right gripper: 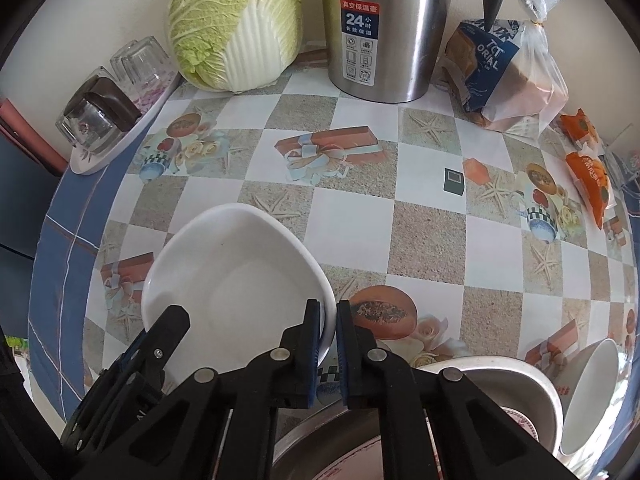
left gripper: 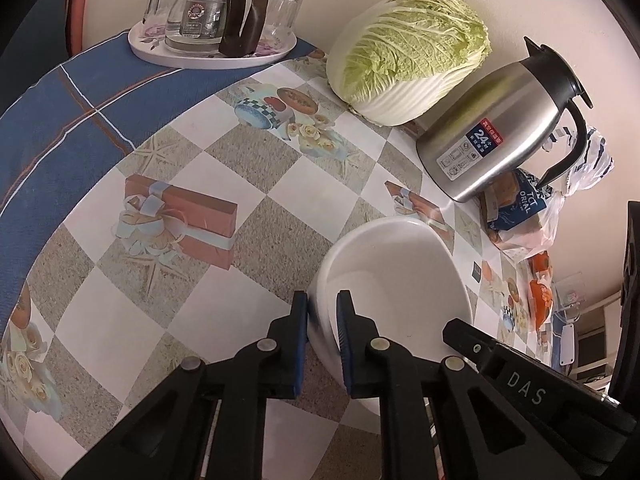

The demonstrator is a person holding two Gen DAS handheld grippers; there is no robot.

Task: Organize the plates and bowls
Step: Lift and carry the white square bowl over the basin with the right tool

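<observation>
Far left at the wall: a round tray [left gripper: 212,54] carrying a glass coffee pot [left gripper: 218,14] and upturned glasses [right gripper: 142,62]. Next along, a napa cabbage [left gripper: 408,54], then a steel thermos jug [left gripper: 504,128], a bagged loaf [right gripper: 508,80] and orange packets [right gripper: 588,176] toward the right. In front, on the checked tablecloth [left gripper: 304,188], a white bowl [left gripper: 396,276], clamped from both sides. Left gripper [left gripper: 322,308] closed on its left rim, one blue pad [left gripper: 344,340] inside the wall and one outside. Right gripper [right gripper: 329,314] likewise pinched onto the right rim of the same bowl. Lower right in the right wrist view: a steel basin [right gripper: 516,392] holding dishes, with another white bowl [right gripper: 588,392] standing on edge against it.
</observation>
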